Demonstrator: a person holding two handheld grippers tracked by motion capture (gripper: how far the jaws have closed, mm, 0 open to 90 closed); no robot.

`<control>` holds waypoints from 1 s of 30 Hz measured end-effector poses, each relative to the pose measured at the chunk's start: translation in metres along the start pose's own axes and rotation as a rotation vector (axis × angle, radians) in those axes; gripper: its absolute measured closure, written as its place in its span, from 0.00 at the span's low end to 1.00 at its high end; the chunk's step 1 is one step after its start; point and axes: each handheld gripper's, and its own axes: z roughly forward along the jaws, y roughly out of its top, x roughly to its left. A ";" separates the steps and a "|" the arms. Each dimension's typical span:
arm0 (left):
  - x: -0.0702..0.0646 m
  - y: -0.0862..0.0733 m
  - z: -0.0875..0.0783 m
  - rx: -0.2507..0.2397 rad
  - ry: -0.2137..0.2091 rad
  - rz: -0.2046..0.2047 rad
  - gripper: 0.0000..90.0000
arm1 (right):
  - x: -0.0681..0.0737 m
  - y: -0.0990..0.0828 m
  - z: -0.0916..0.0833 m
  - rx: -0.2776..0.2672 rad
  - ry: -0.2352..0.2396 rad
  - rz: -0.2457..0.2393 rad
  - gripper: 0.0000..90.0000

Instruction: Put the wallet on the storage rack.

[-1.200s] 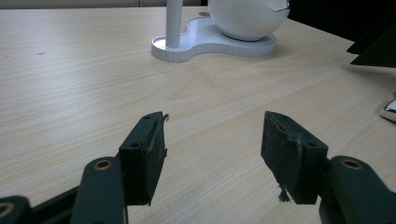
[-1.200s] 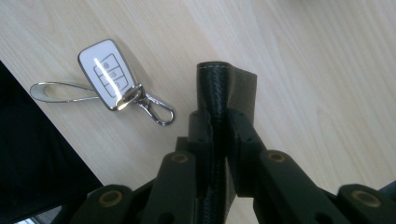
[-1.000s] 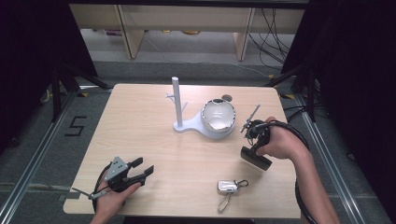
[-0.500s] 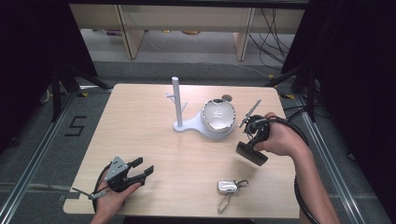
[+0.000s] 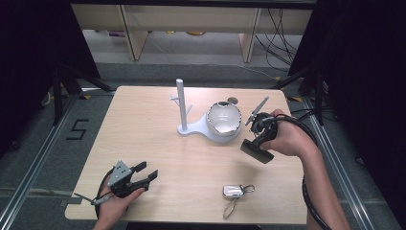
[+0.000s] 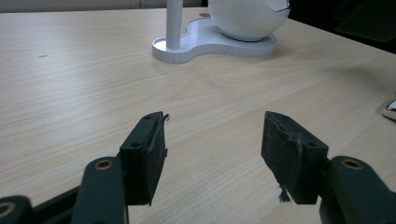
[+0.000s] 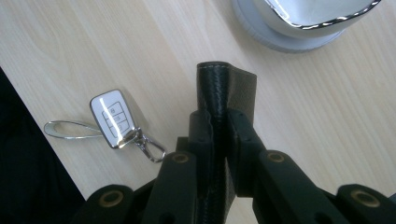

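My right gripper point(image 5: 262, 136) is shut on a black stitched leather wallet point(image 5: 256, 150), held in the air just right of the white bowl point(image 5: 224, 120). In the right gripper view the wallet point(image 7: 229, 86) stands edge-on between the pads of my right gripper point(image 7: 218, 128), over the table between the bowl point(image 7: 308, 18) and a white car key fob point(image 7: 112, 119). My left gripper point(image 5: 146, 173) rests near the front left corner, open, with nothing between its jaws. The left gripper view shows my left gripper point(image 6: 212, 149) above bare wood.
The bowl sits on a white stand point(image 5: 191, 128) with an upright pole at the table's back middle, and the stand point(image 6: 205, 44) lies far ahead of the left jaws. The key fob point(image 5: 232, 191) with a metal clip and strap lies near the front edge.
The right hand has carried the wallet slightly left and farther back, closer to the bowl. The left gripper has stayed where it was.
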 end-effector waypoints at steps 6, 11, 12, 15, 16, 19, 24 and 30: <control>-0.001 0.000 0.000 -0.002 -0.002 0.001 0.44 | -0.001 0.004 -0.004 -0.009 -0.016 -0.001 0.91; -0.001 0.000 0.000 0.000 0.005 -0.001 0.44 | -0.001 0.008 -0.005 -0.017 -0.020 0.001 0.91; -0.001 0.000 0.000 -0.004 0.004 0.002 0.44 | -0.001 0.010 -0.006 -0.023 -0.026 -0.007 0.91; -0.002 0.000 0.000 -0.003 0.004 0.006 0.44 | -0.001 0.013 -0.008 -0.028 -0.029 -0.013 0.91; -0.002 0.000 0.000 -0.003 0.006 0.006 0.44 | -0.001 0.014 -0.008 -0.028 -0.029 -0.019 0.91; -0.002 0.000 0.000 -0.004 0.005 0.005 0.44 | -0.001 0.017 -0.010 -0.028 -0.031 -0.018 0.91; -0.002 0.000 -0.001 0.006 0.013 0.007 0.44 | -0.002 0.023 -0.013 -0.037 -0.055 -0.037 0.91; -0.001 0.000 -0.001 0.001 0.008 0.005 0.44 | -0.004 0.031 -0.014 -0.041 -0.062 -0.060 0.91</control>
